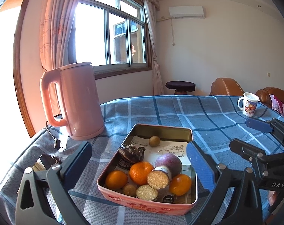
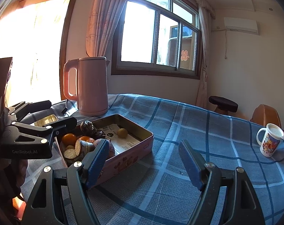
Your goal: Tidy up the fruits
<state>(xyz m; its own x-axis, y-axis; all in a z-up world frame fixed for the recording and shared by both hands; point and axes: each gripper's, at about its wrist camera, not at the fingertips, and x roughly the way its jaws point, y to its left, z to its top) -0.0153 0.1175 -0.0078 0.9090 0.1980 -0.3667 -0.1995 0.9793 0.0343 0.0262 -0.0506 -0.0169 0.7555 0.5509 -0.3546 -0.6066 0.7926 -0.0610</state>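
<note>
A pink metal tin (image 1: 142,205) sits on the blue plaid tablecloth and holds three oranges (image 1: 141,172), a purple passion fruit (image 1: 169,162), two cut pieces with pale grainy faces (image 1: 158,178), a dark shrivelled fruit (image 1: 130,153) and two small brown-yellow fruits (image 1: 154,141). My left gripper (image 1: 140,166) is open and empty, its fingers either side of the tin. My right gripper (image 2: 143,161) is open and empty, just right of the tin (image 2: 130,161); it also shows in the left wrist view (image 1: 248,133).
A pink electric kettle (image 1: 80,101) with its cord and plug (image 1: 56,143) stands behind the tin on the left. A white printed mug (image 2: 270,142) stands at the table's far right. A stool (image 2: 223,104) and brown seats stand beyond the table.
</note>
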